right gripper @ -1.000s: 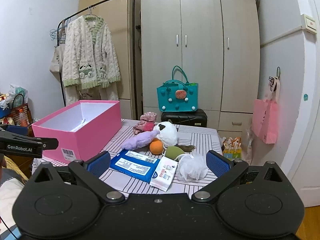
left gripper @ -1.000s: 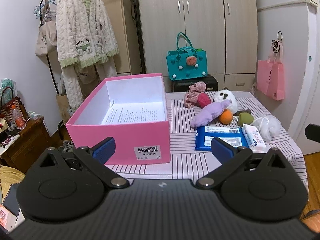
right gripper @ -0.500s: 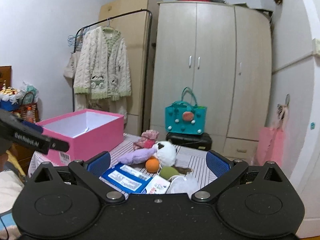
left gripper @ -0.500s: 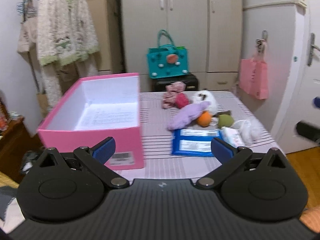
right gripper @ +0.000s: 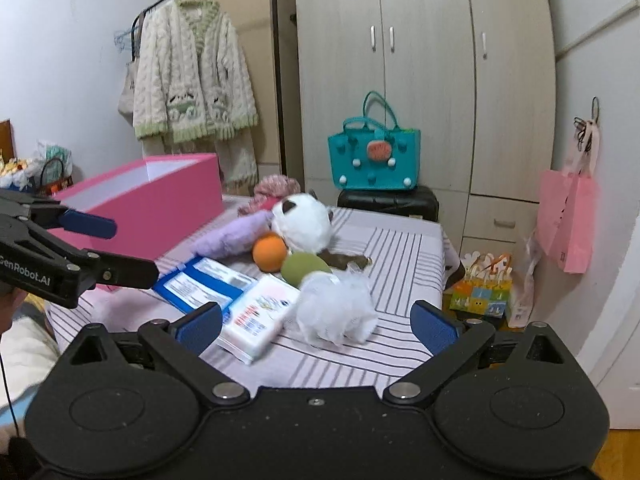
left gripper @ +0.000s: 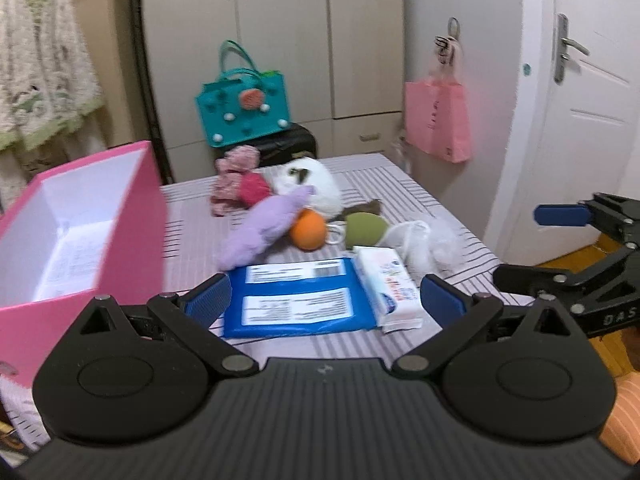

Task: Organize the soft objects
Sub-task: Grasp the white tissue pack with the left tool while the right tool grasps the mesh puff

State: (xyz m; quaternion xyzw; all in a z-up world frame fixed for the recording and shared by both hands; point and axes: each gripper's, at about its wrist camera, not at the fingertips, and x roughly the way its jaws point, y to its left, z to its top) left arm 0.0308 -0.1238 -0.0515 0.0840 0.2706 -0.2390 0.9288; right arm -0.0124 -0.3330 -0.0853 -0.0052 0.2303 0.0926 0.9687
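Left gripper at lower centre of its view, jaws wide apart and empty, aimed over the near edge of the striped table at the blue pack lying flat just beyond its fingertips. Right gripper at lower centre of its own view, jaws likewise spread with nothing between them, facing the white mesh puff and the white tissue pack beside it. The soft objects sit clustered mid-table, well apart from neither tool: purple plush leaning across the orange ball, white panda plush behind, green ball to the right, pink fabric bundle toward the back. The open pink box, at left of the frame, appears to be the intended container; none of the soft objects shows inside it. Both tools seem poised for a first pick, so sorting appears not yet begun.
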